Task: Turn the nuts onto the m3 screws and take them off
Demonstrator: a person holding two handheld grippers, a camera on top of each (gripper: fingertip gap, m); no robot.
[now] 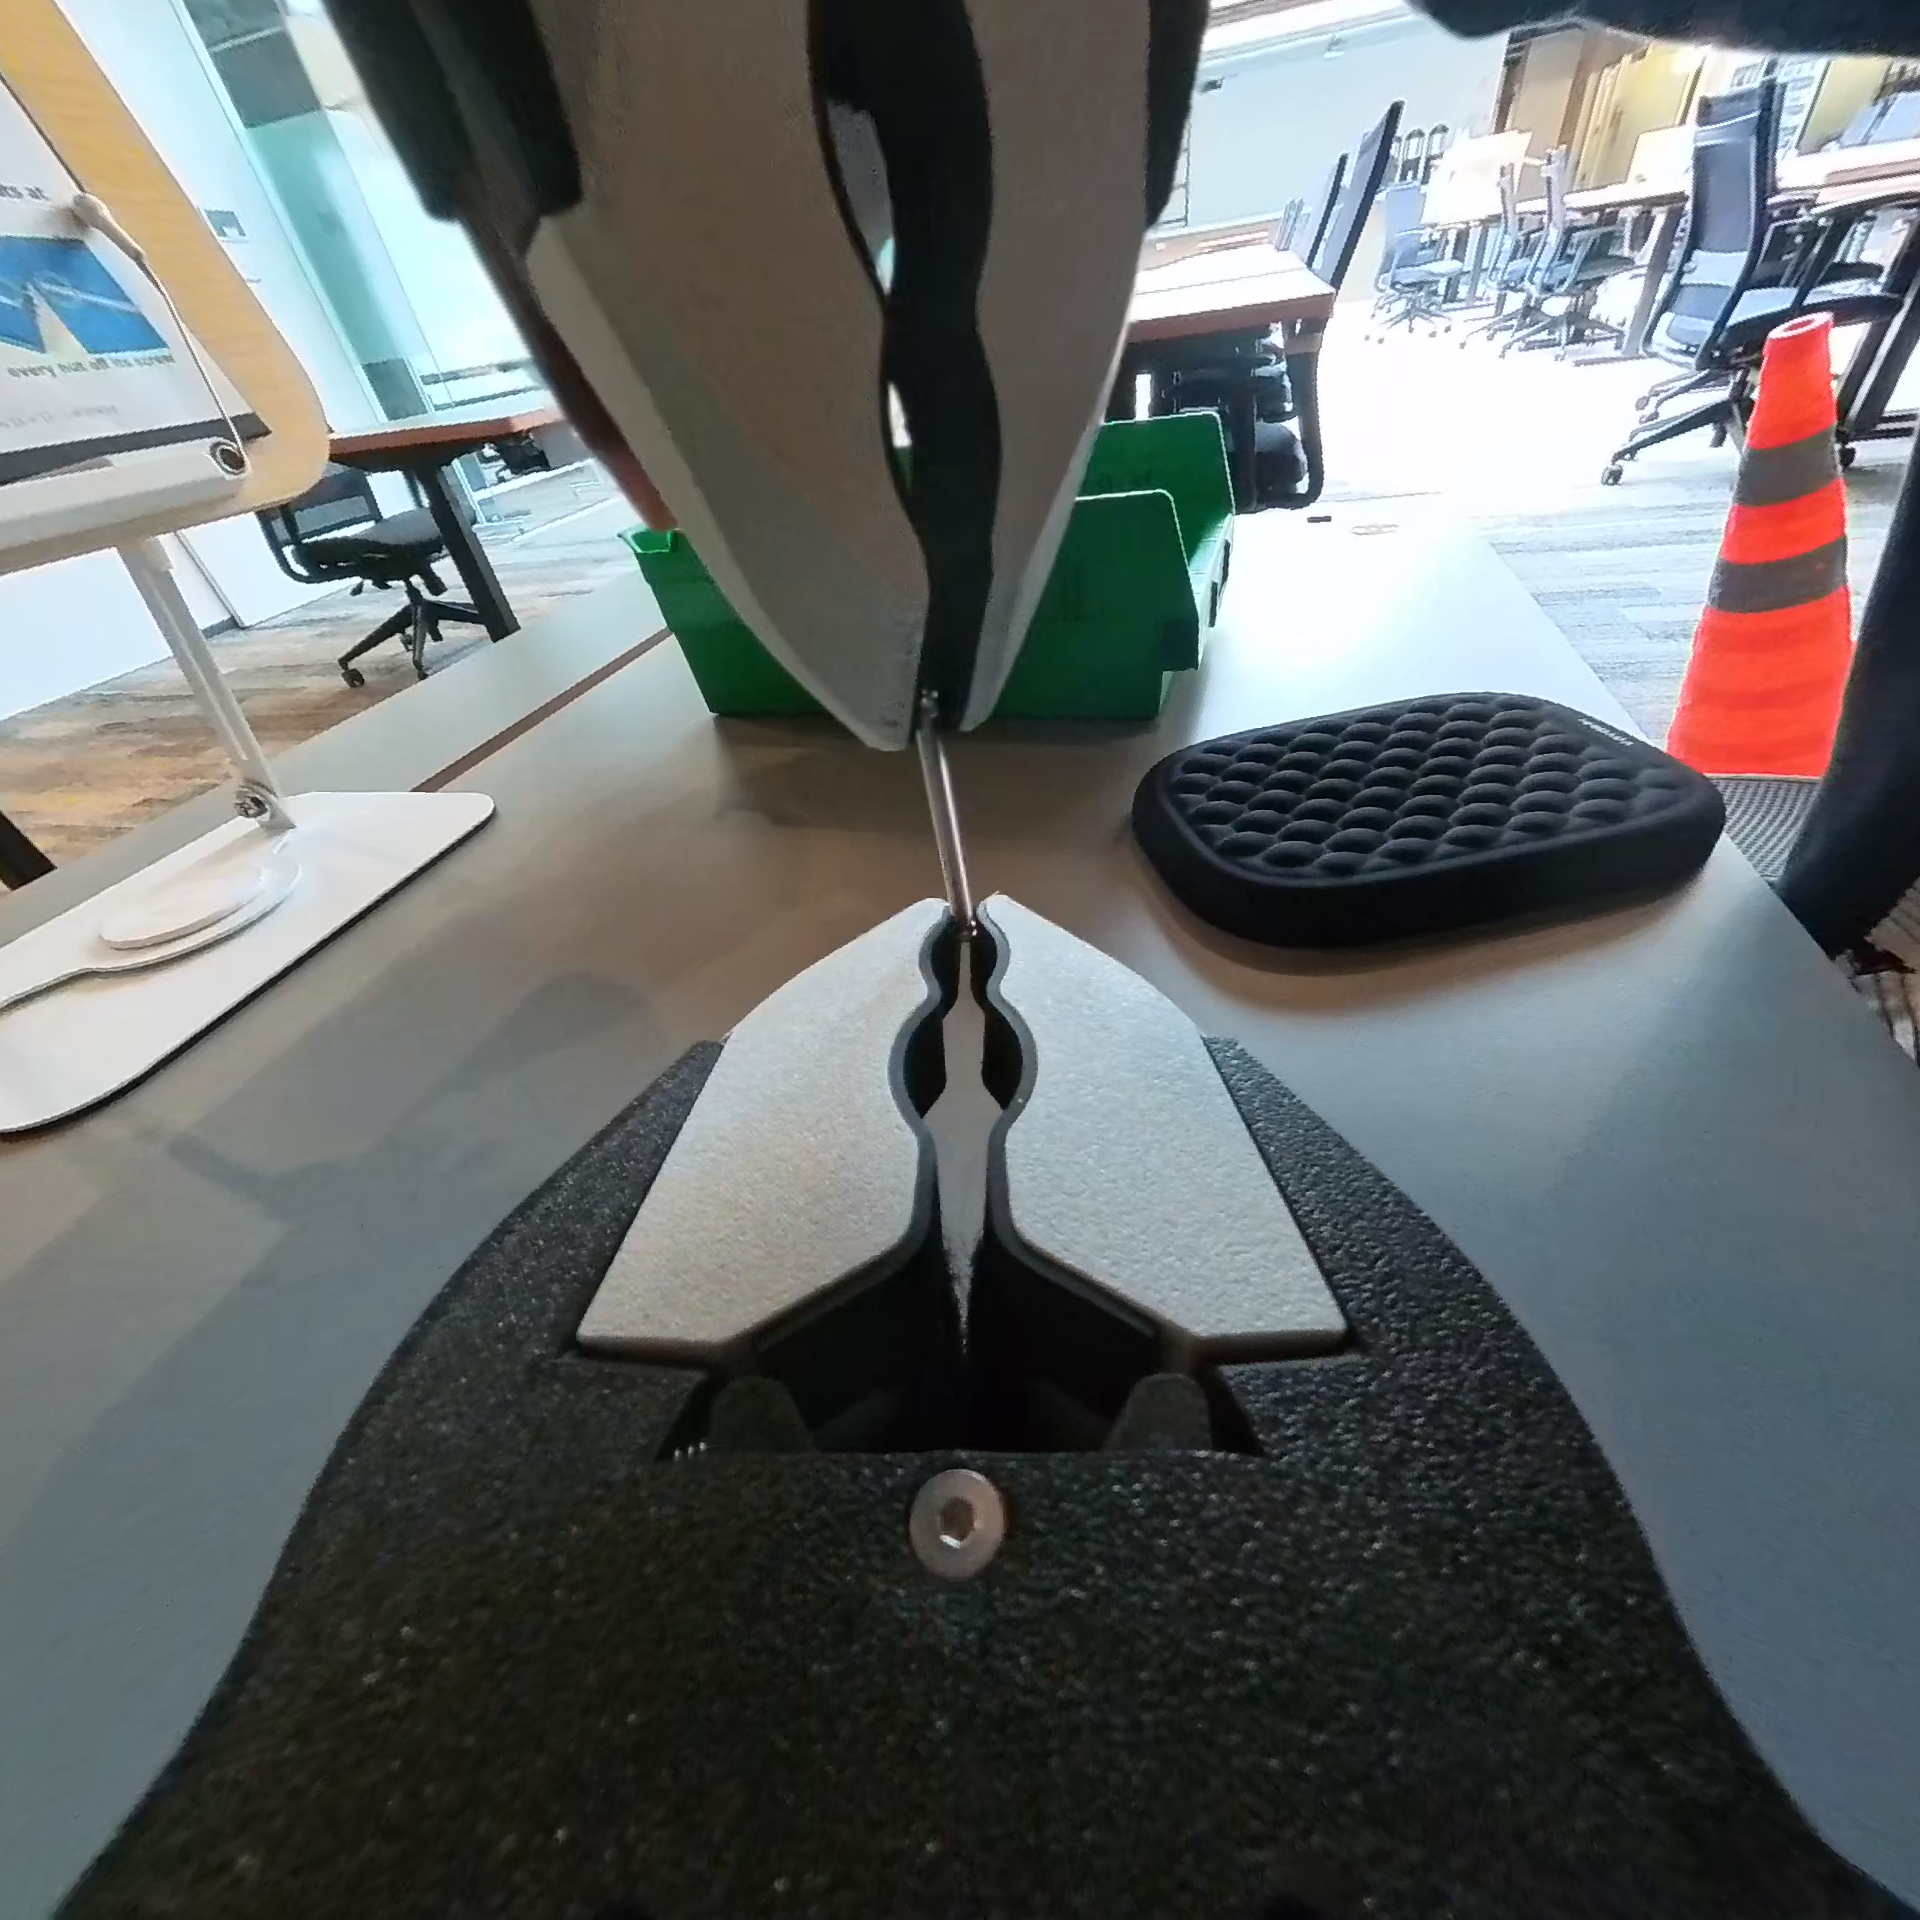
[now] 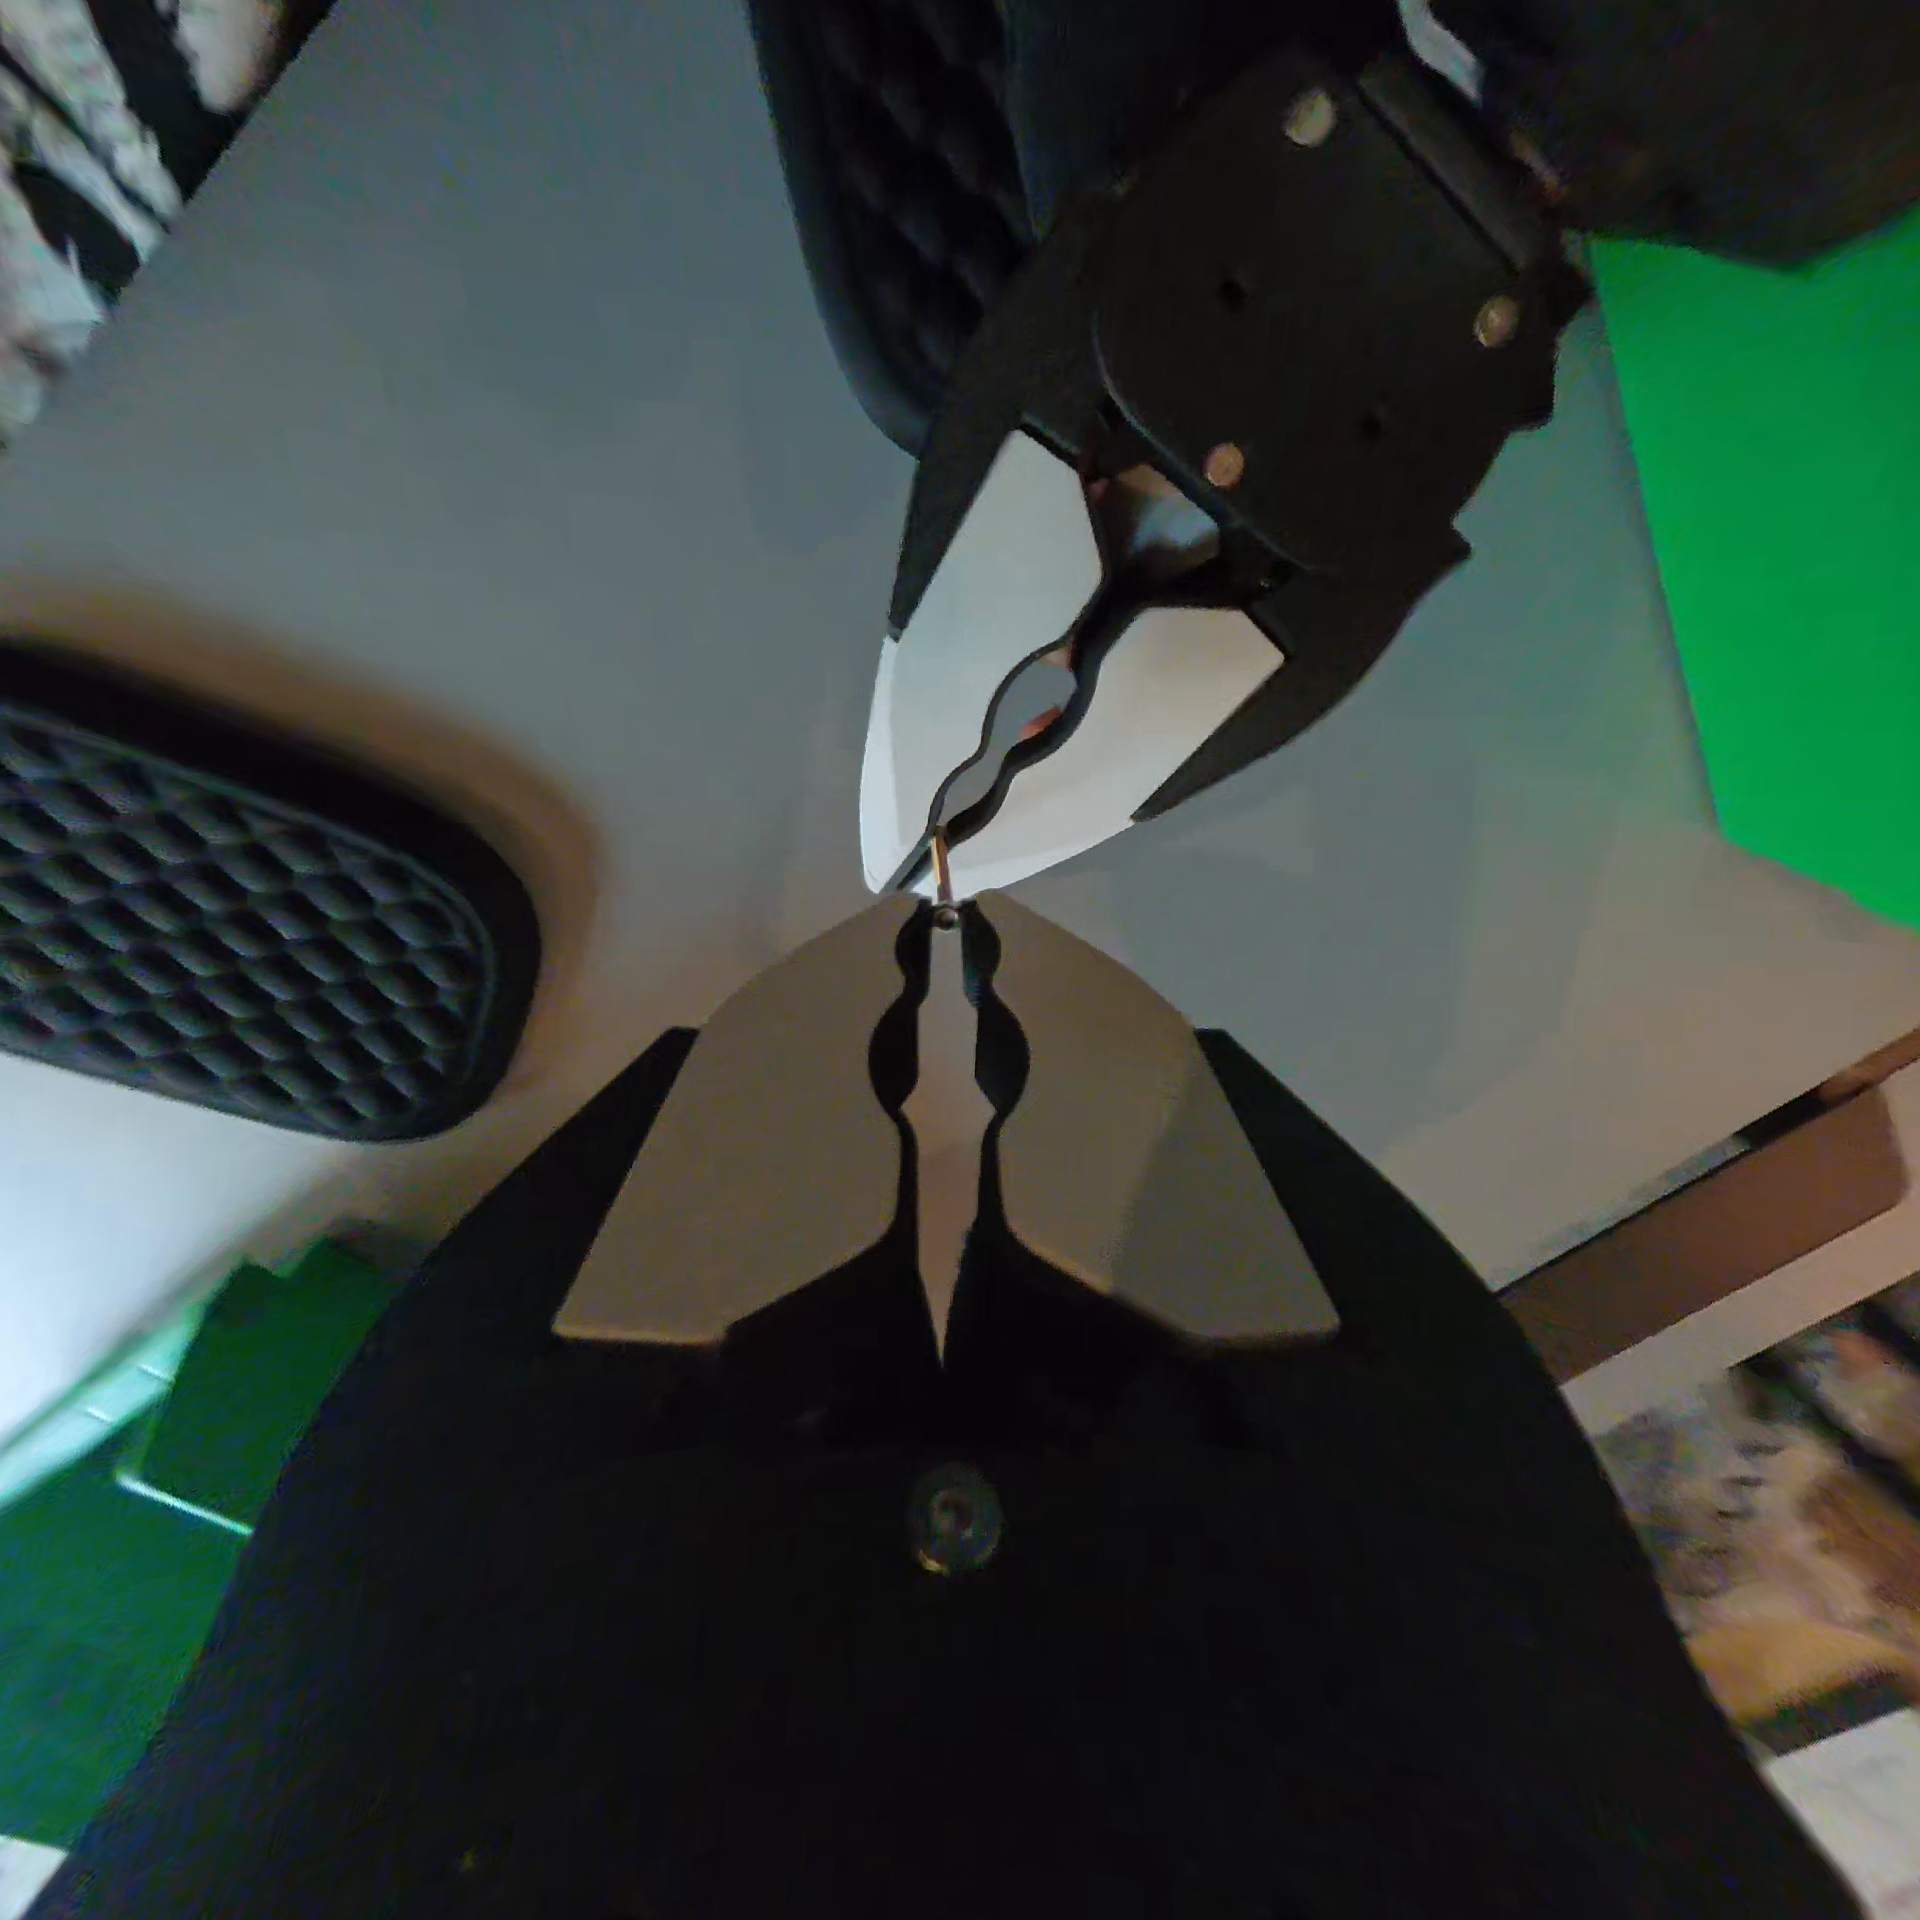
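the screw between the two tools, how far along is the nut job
Done: the screw has been picked up and hangs above the table, spanning both tools. In hand: the left tool is shut on one end, and the right tool grips the other end, where a small nut or head sits; which one is too small to tell. Left: the turning itself; how far any nut is threaded cannot be judged.

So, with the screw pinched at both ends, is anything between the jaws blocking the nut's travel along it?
Nothing visible. The screw runs bare between the left gripper and the right gripper, well above the table. The nut itself cannot be made out.
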